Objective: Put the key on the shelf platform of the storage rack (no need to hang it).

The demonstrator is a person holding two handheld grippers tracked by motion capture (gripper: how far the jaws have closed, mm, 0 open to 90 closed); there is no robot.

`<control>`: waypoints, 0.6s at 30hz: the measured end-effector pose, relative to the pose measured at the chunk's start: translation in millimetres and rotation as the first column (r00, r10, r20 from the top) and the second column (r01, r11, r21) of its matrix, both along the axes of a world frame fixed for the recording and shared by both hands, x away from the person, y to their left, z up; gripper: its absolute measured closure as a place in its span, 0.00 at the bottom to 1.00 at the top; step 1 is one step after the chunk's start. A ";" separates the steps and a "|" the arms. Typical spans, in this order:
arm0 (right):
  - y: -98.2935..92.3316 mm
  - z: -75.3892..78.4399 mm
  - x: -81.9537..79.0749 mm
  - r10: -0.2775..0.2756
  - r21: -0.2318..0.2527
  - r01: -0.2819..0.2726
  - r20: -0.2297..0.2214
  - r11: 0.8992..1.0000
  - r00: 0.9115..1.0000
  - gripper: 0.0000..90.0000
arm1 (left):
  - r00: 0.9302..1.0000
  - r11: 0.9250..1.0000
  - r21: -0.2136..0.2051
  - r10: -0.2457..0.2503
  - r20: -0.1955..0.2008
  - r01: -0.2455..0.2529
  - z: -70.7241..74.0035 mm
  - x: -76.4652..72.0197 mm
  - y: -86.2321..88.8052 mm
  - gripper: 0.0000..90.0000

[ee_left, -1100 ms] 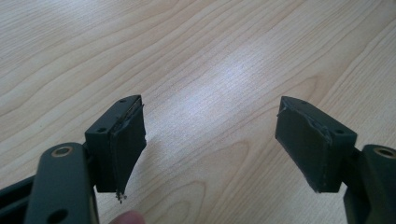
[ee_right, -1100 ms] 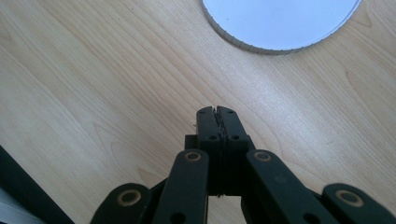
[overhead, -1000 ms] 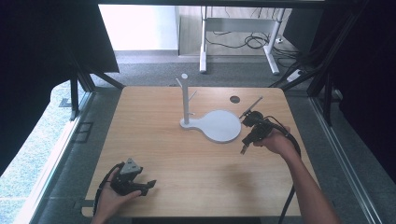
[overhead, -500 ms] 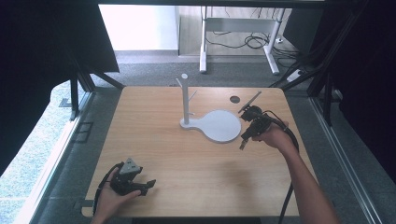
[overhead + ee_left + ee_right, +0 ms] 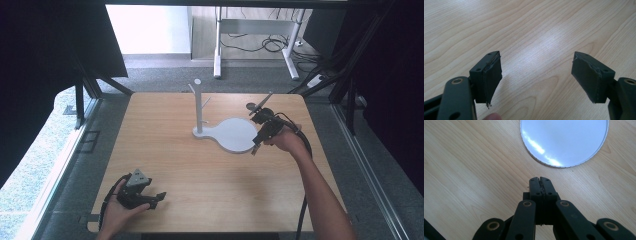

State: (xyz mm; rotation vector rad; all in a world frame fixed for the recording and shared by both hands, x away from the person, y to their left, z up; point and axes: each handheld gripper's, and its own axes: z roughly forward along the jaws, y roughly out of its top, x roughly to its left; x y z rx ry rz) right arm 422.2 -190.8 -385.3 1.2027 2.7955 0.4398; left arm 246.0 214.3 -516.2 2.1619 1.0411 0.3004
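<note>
A white stand with a round flat base [image 5: 235,135] and an upright post with pegs [image 5: 198,107] sits on the wooden table [image 5: 200,175], right of centre. My right gripper [image 5: 255,148] hovers at the base's right edge, shut with nothing between its fingers. In the right gripper view the closed tips [image 5: 540,179] point at bare wood just short of the white base [image 5: 564,140]. My left gripper [image 5: 159,197] rests in a hand at the front left. Its jaws stand wide apart over bare wood in the left gripper view [image 5: 536,65].
A small dark round hole [image 5: 251,106] marks the tabletop behind the right gripper. Beyond the table's far edge stand a white desk frame [image 5: 255,30] and floor cables [image 5: 272,45]. Dark curtains hang at both sides.
The right hand and its shut gripper have drifted a little farther from the person along the base's right edge. The left gripper has stayed where it was.
</note>
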 end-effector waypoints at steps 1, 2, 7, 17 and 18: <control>0.0 0.0 0.0 0.000 0.000 0.000 0.000 1.000 1.000 1.00 | 1.000 1.000 0.000 0.000 0.000 0.000 0.0 0.0 0.1 0.27; 0.5 0.4 1.3 -0.009 0.000 0.009 0.010 1.000 1.000 1.00 | 1.000 1.000 0.000 -0.001 0.000 0.001 0.0 0.1 0.2 0.27; 1.1 0.1 4.4 -0.007 0.005 0.007 -0.001 1.000 1.000 1.00 | 1.000 1.000 0.000 0.000 -0.001 0.000 -0.2 -0.1 -0.2 0.27; 4.1 -0.5 14.0 -0.017 0.005 0.017 -0.008 1.000 1.000 1.00 | 1.000 1.000 0.001 -0.003 0.000 0.003 0.1 0.4 1.5 0.27; 4.4 -0.2 14.9 -0.021 0.008 0.021 -0.009 1.000 1.000 1.00 | 1.000 1.000 0.002 -0.004 -0.001 0.004 0.0 0.5 1.4 0.27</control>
